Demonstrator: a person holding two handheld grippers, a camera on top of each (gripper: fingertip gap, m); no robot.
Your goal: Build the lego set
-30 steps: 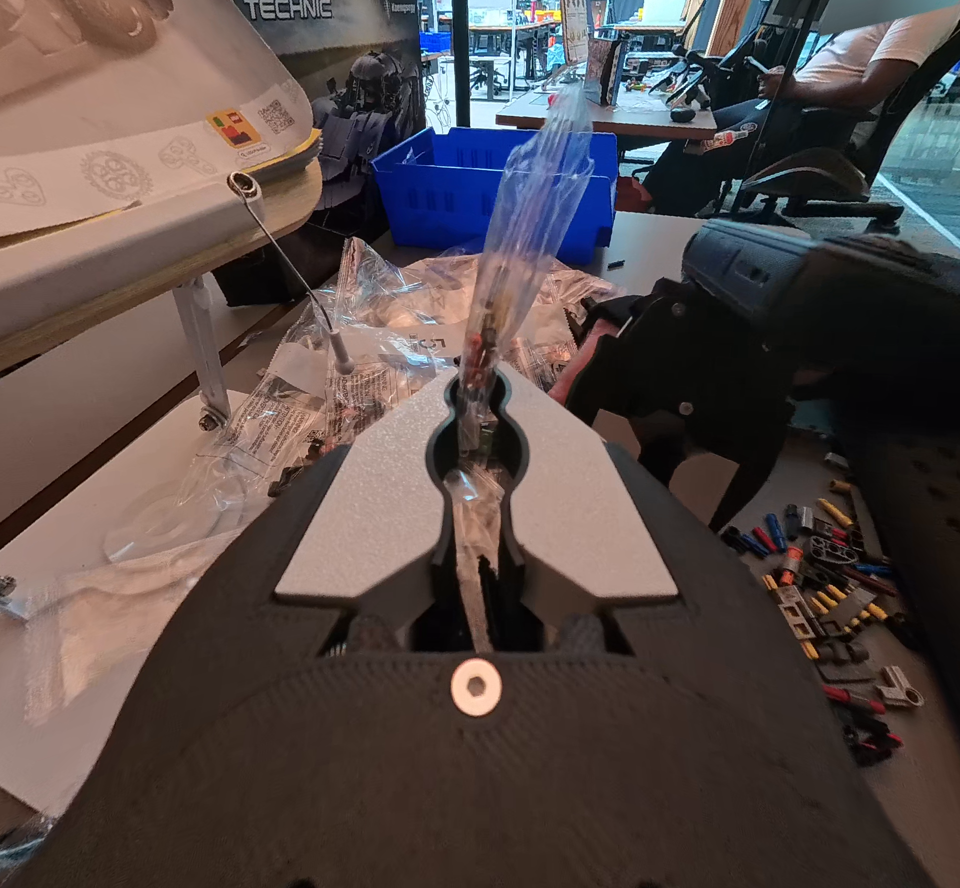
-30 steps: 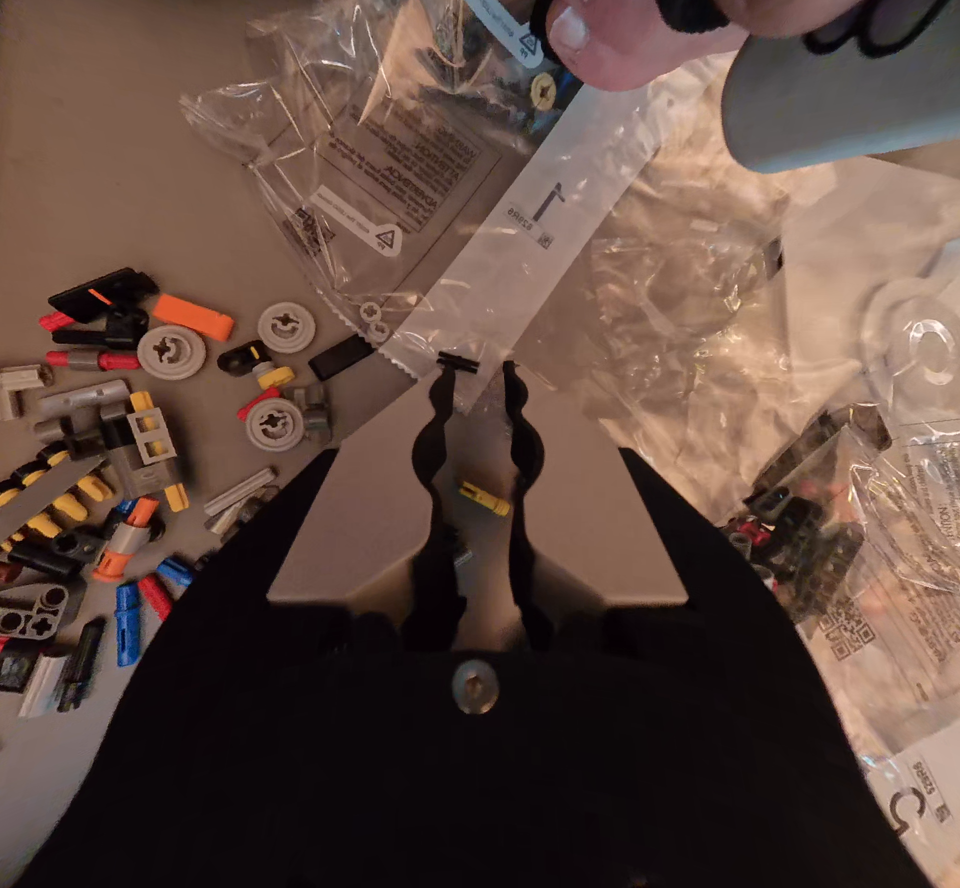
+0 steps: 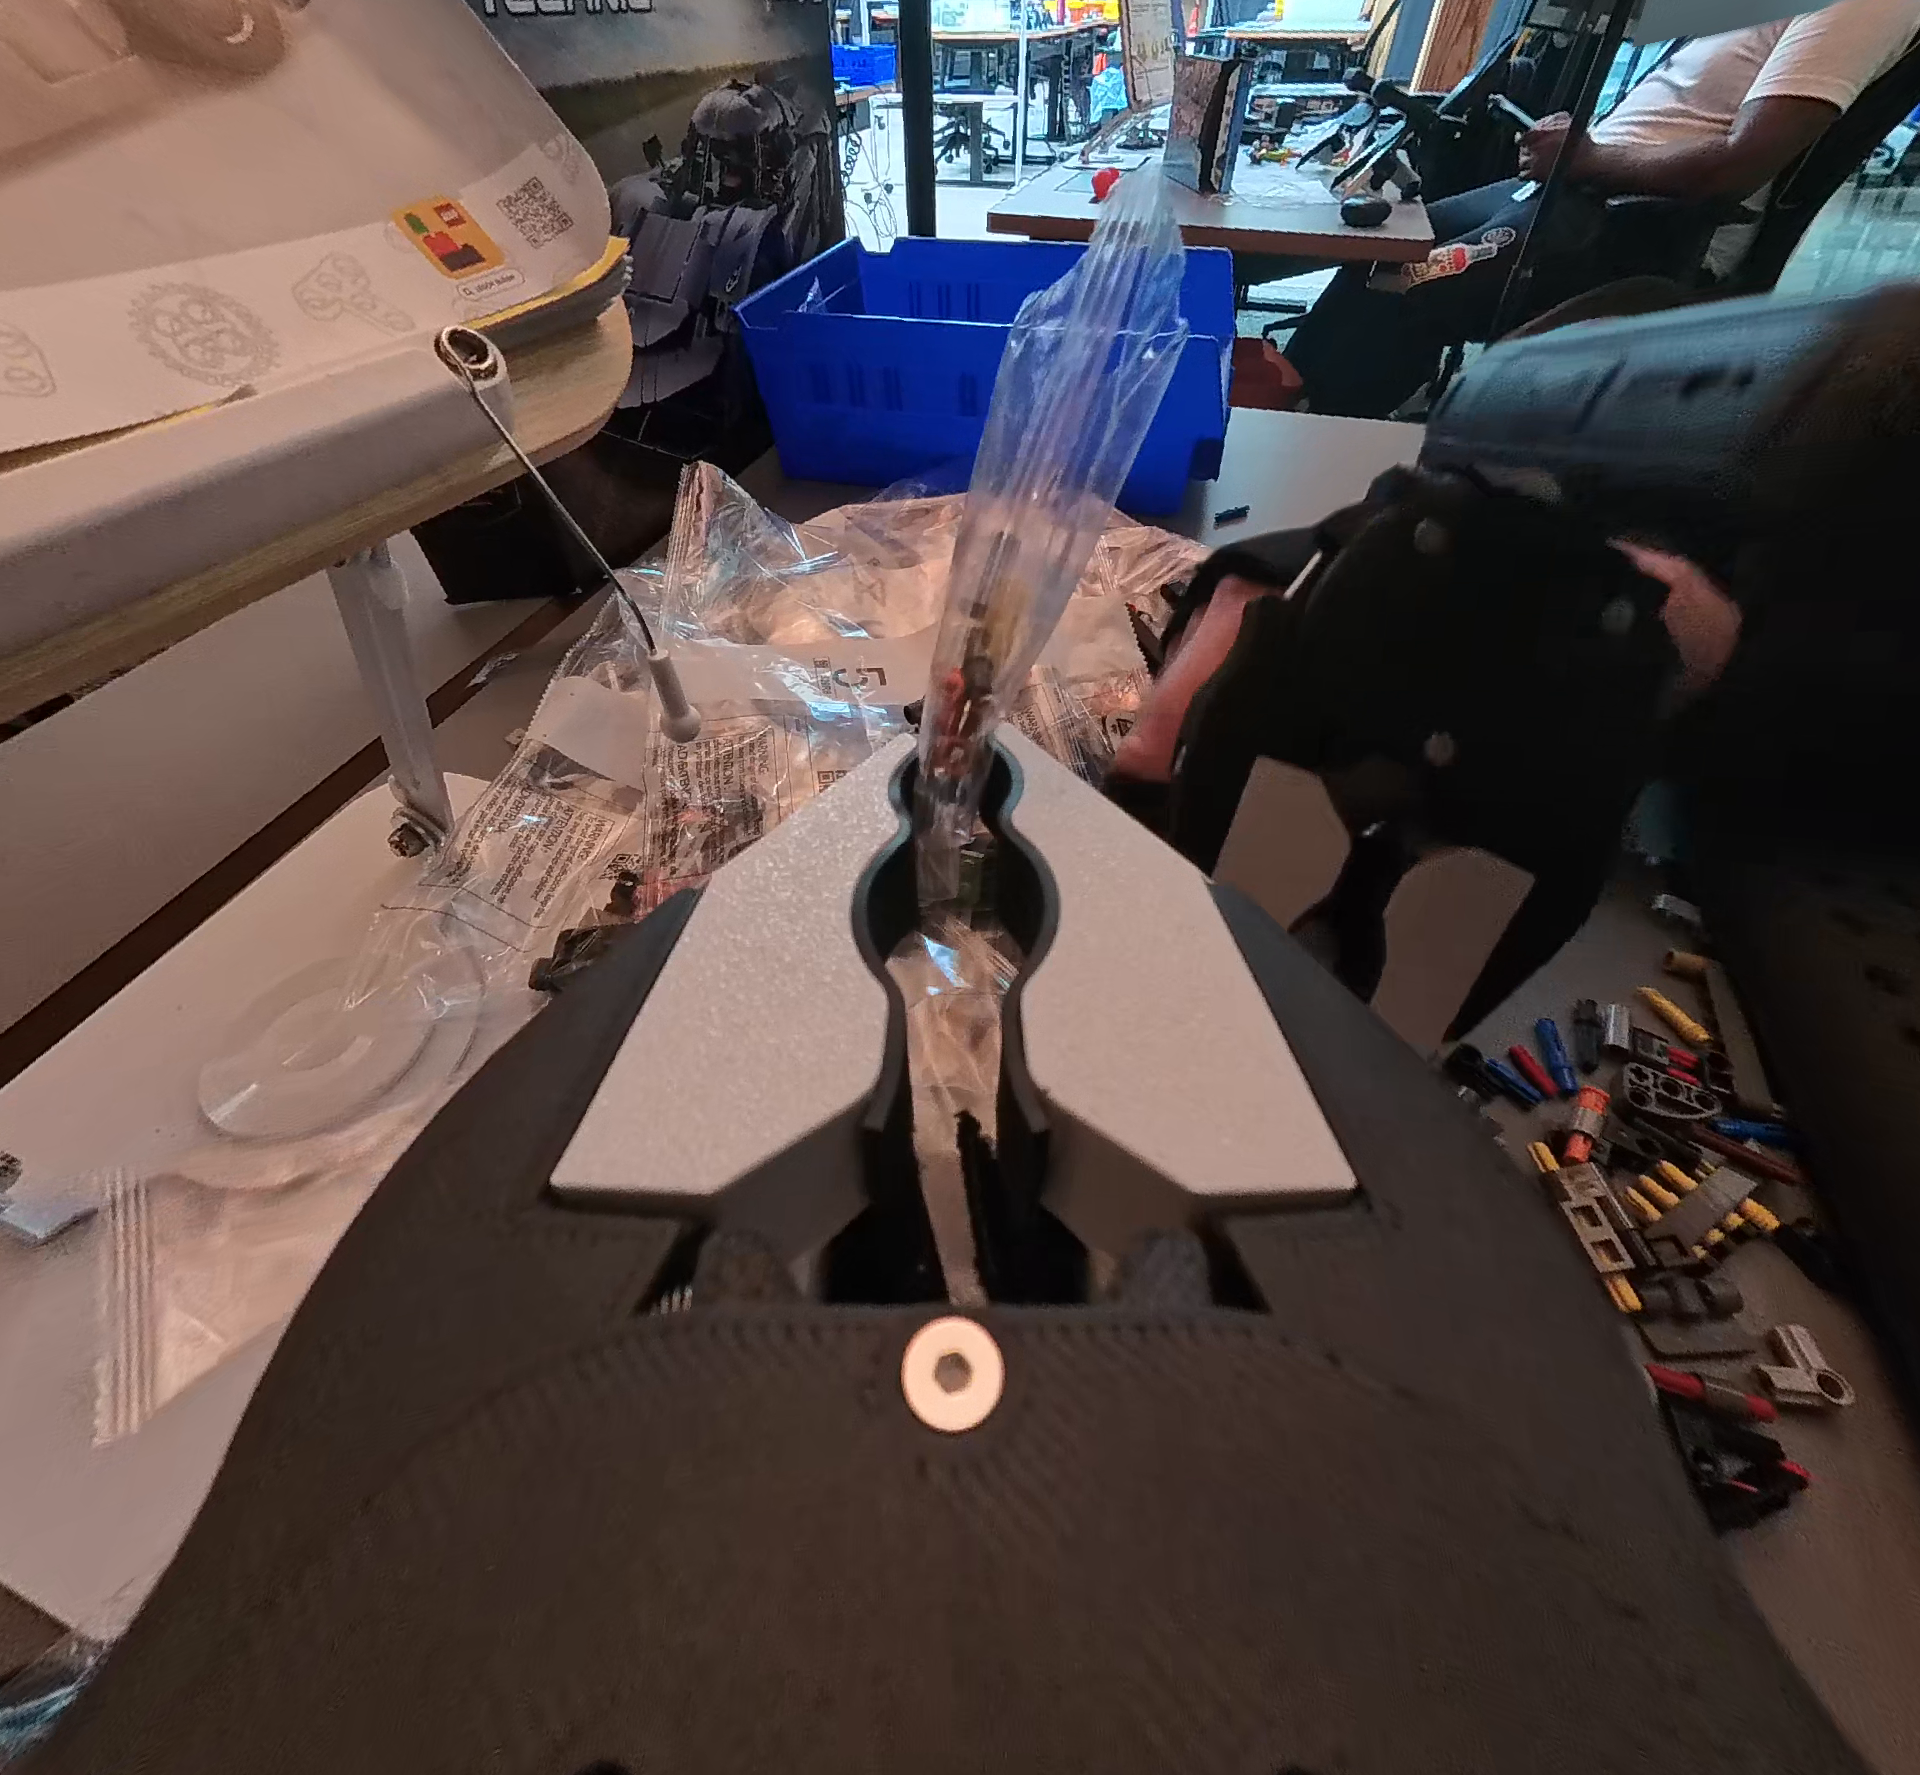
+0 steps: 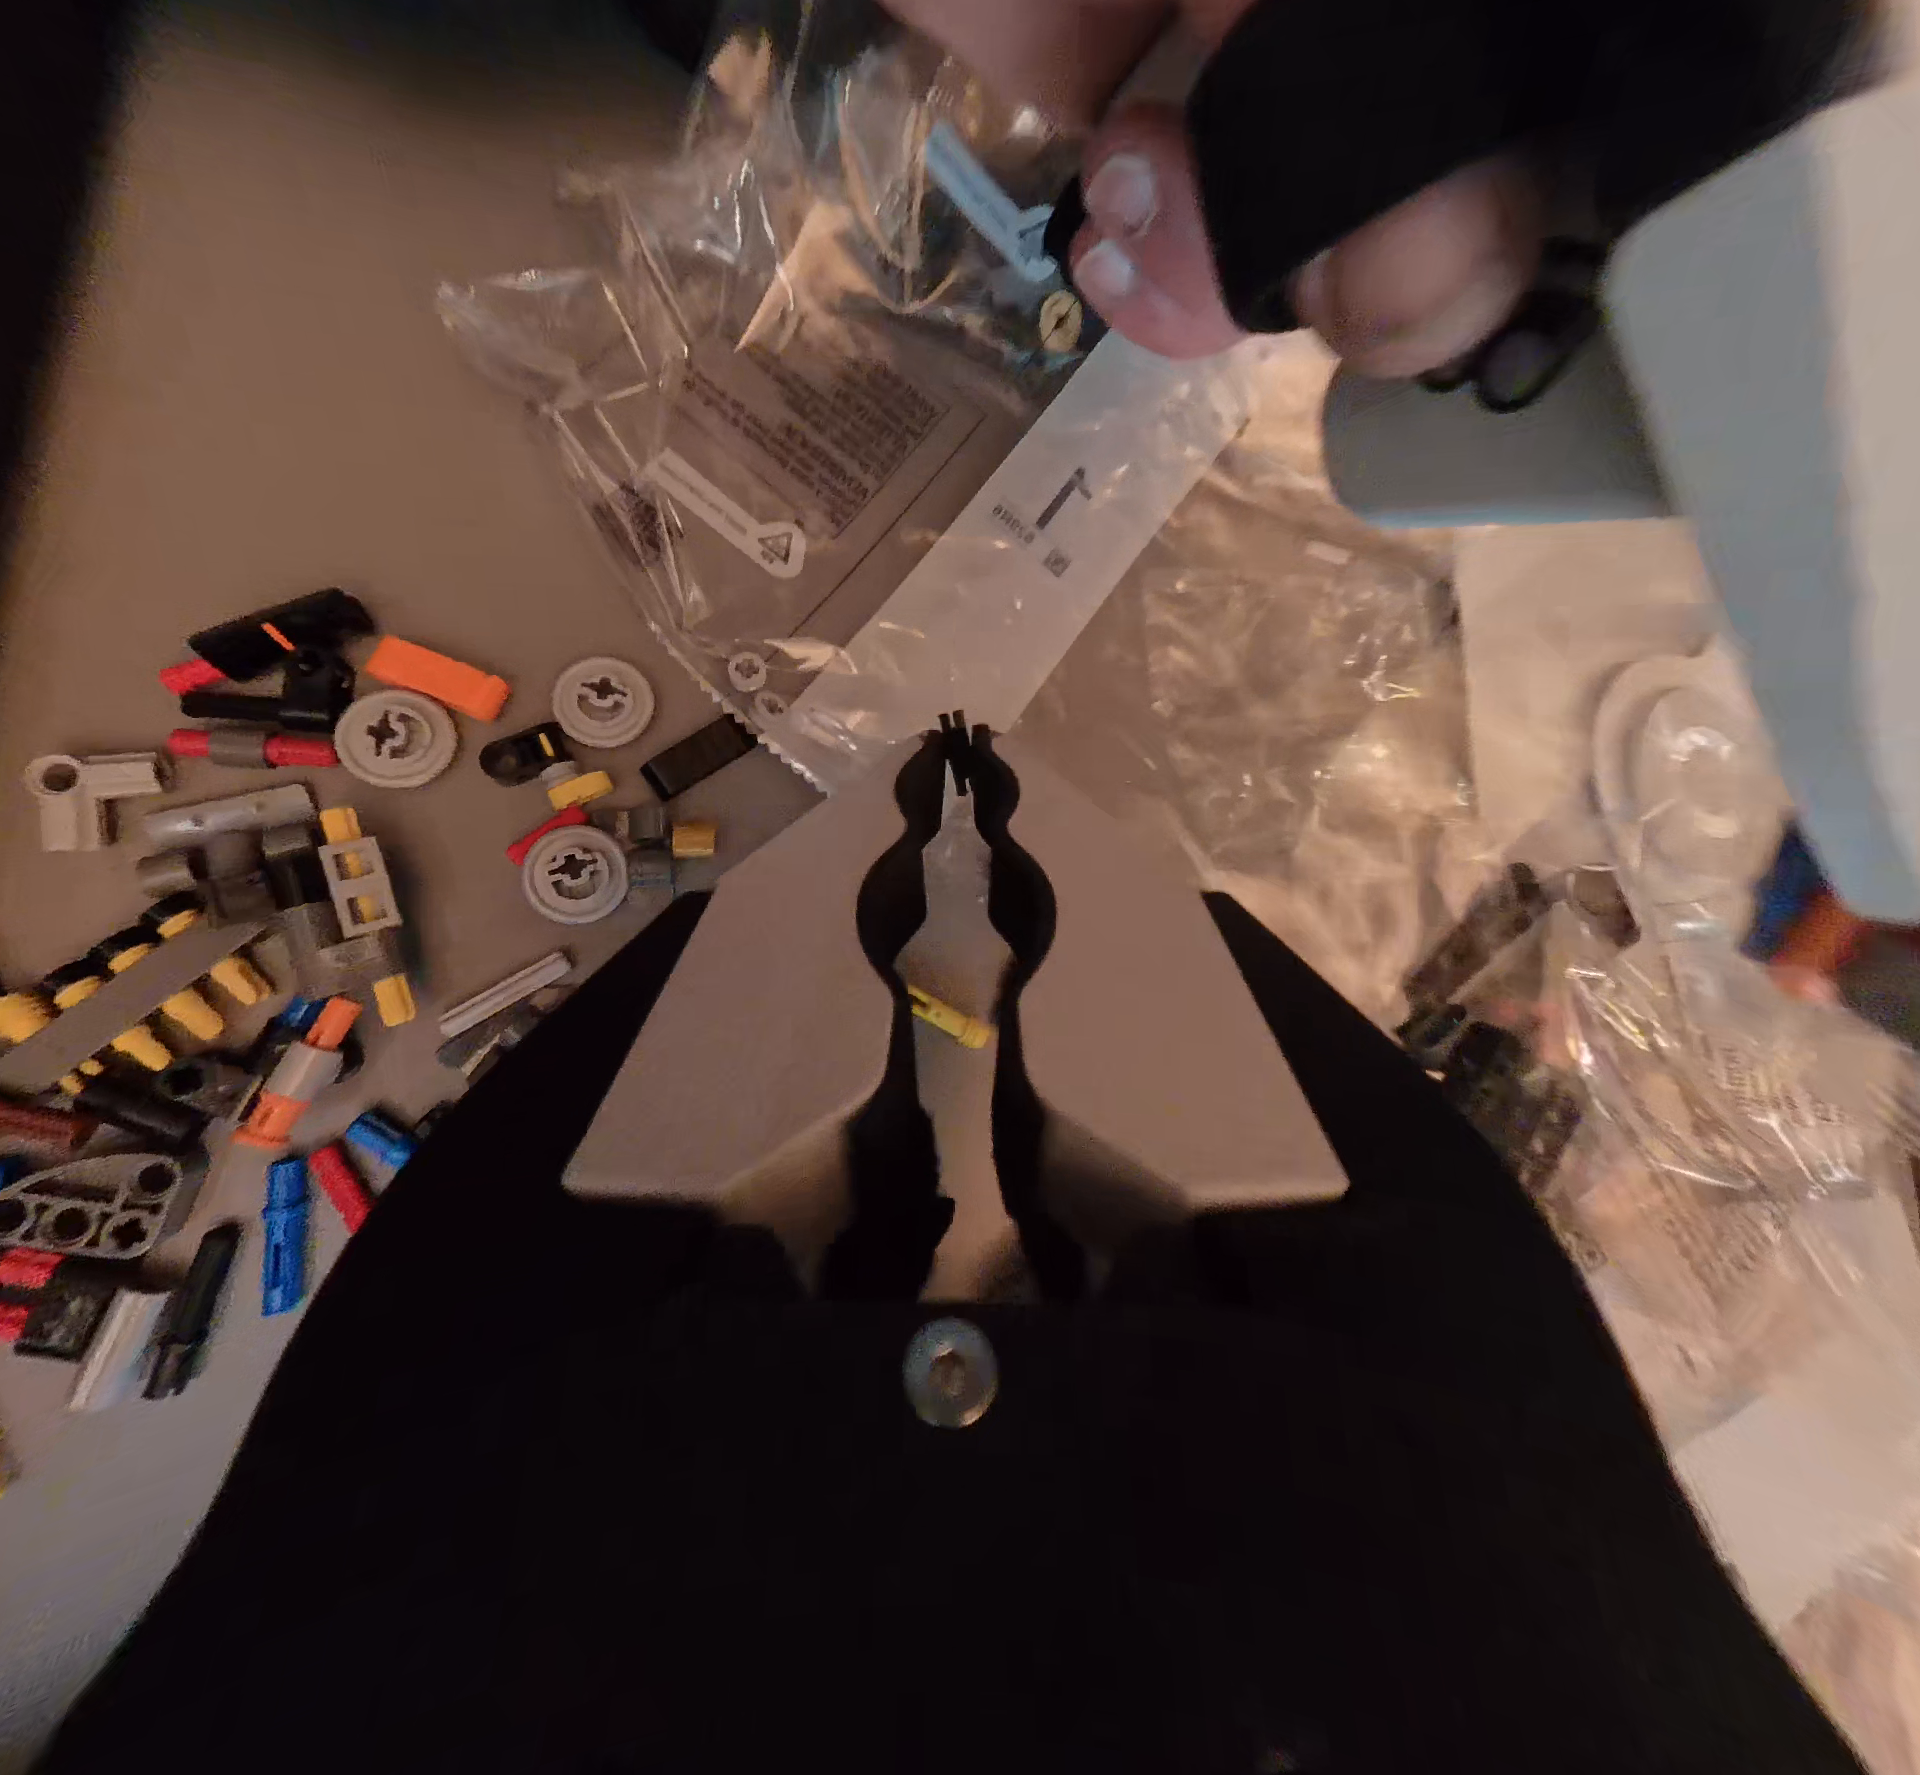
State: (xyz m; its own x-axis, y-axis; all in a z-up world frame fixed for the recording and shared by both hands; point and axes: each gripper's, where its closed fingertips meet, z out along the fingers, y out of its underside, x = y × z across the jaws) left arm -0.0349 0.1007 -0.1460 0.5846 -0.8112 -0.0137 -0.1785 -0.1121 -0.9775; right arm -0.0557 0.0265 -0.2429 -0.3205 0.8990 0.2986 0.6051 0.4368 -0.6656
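Left tool [image 3: 956, 769] pinches a light, crinkly clear plastic parts bag [image 3: 1070, 437] — slippery; right tool [image 4: 956, 754] nips a tiny black pin [image 4: 957, 746].

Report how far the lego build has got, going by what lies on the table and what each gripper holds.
Done: one batch of loose pieces lies spread on the table. No assembled section shows.
In hand: the left gripper is shut on a clear bag with parts inside; the right gripper pinches a small black pin.
Left: several sealed bags are unopened, so nearly all building remains.
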